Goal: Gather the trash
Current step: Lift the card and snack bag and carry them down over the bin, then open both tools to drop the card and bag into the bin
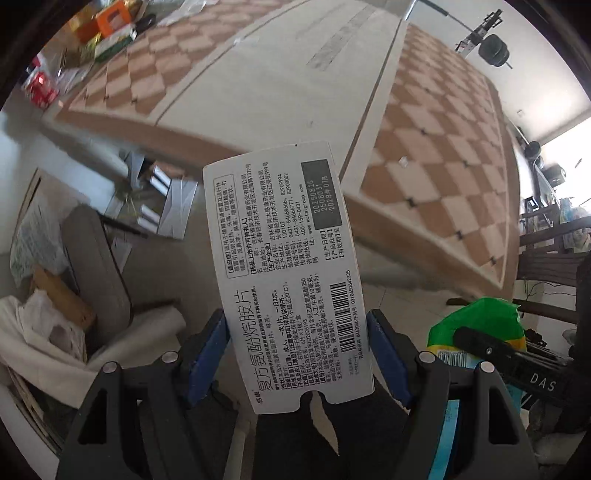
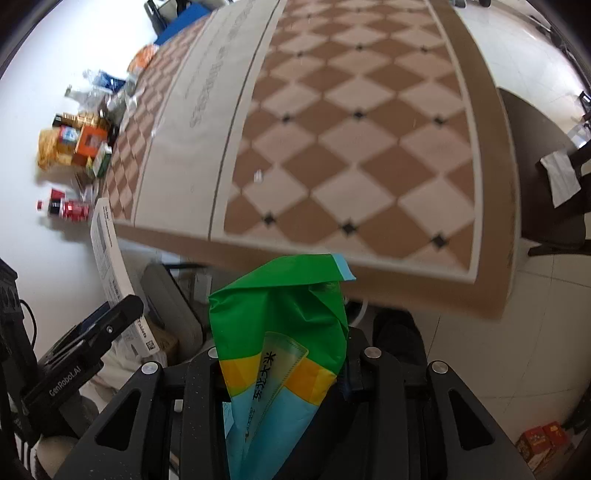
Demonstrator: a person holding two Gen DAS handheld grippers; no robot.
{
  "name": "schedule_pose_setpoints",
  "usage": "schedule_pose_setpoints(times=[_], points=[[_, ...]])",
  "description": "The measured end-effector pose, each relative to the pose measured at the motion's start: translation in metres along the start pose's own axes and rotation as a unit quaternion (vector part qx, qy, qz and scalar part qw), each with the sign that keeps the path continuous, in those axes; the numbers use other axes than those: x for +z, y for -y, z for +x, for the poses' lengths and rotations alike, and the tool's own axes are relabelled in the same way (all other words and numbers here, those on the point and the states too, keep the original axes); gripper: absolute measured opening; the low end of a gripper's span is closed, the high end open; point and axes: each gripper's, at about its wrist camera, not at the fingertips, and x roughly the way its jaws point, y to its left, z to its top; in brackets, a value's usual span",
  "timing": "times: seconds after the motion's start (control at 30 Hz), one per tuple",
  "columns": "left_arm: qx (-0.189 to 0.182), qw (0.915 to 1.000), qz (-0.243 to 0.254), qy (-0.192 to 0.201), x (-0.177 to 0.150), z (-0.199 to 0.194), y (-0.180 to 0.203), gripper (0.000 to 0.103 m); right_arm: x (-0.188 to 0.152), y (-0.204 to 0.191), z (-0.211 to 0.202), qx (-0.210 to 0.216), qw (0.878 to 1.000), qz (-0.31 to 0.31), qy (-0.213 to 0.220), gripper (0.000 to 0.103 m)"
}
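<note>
- Left wrist view: a flat white cardboard medicine box [image 1: 284, 273], printed with black text, a barcode and a dark date panel, is clamped by its long edges between the blue-padded fingers [image 1: 388, 354] of the left gripper [image 1: 297, 354]. The jaws are set partway apart, closed on the box's width.
- The box is held upright in front of the camera, its notched end flap toward the gripper body, above the edge of a checkered table [image 1: 424, 192].
- The tabletop is seen as a smooth surface of tan and cream diamonds with a plain pale band through the middle.
- At the table's far corner a heap of coloured cartons and wrappers [image 1: 107, 29] is seen.
- Below the table, crumpled white sheeting [image 1: 48, 332] and brown cardboard are piled on the pale tiled floor.
- At lower right, a green bag [image 1: 480, 317] and the black tip of the other gripper are visible.

- Right wrist view: the crinkled, glossy plastic bag [image 2: 280, 332], banded green, yellow and light blue with printed characters, is pinched between the black fingers of the right gripper [image 2: 284, 365], whose jaws are narrowly set and closed on it.
- The bag is held below the near edge of the table [image 2: 351, 147].
- At left, the white box [image 2: 110, 266] is seen edge-on in the left gripper [image 2: 122, 314].
- A red can [image 2: 74, 209] lies by the wall.
</note>
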Motion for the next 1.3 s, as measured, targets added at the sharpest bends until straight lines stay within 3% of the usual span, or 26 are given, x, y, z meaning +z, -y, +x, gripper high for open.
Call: schedule_pose_setpoints(times=[0.13, 0.27, 0.5, 0.67, 0.77, 0.87, 0.93, 1.0, 1.07, 1.3], points=[[-0.017, 0.9973, -0.045, -0.056, -0.025, 0.069, -0.032, 0.073, -0.048, 0.001, 0.075, -0.02, 0.997, -0.028, -0.067, 0.036], [-0.024, 0.994, -0.07, -0.081, -0.028, 0.154, -0.052, 0.073, -0.061, 0.022, 0.162, -0.054, 0.994, -0.046, -0.087, 0.036], [-0.057, 0.9861, -0.095, -0.124, -0.01, 0.329, -0.074, 0.074, -0.029, 0.089, 0.33, -0.083, 0.992, -0.028, -0.092, 0.036], [-0.044, 0.9873, -0.084, -0.127, -0.002, 0.399, -0.082, 0.078, 0.002, 0.113, 0.418, -0.084, 0.991, -0.031, -0.102, 0.037], [-0.035, 0.9882, -0.073, -0.13, -0.004, 0.413, -0.081, 0.099, 0.012, 0.115, 0.452, -0.083, 0.989, -0.049, -0.115, 0.041], [-0.023, 0.9885, -0.074, -0.13, -0.008, 0.413, -0.081, 0.101, 0.015, 0.117, 0.47, -0.08, 0.988, -0.054, -0.119, 0.047], [-0.014, 0.9894, -0.073, -0.125, -0.011, 0.405, -0.082, 0.101, 0.018, 0.117, 0.475, -0.08, 0.988, -0.055, -0.117, 0.059], [-0.004, 0.9899, -0.073, -0.121, -0.015, 0.399, -0.087, 0.101, 0.019, 0.114, 0.475, -0.082, 0.989, -0.056, -0.109, 0.087], [0.01, 0.9904, -0.073, -0.117, -0.019, 0.389, -0.087, 0.101, 0.018, 0.11, 0.469, -0.092, 0.989, -0.06, -0.102, 0.101], [0.052, 0.9917, -0.057, -0.102, -0.044, 0.337, -0.077, 0.101, 0.005, 0.101, 0.415, -0.14, 0.984, -0.081, -0.081, 0.102]])
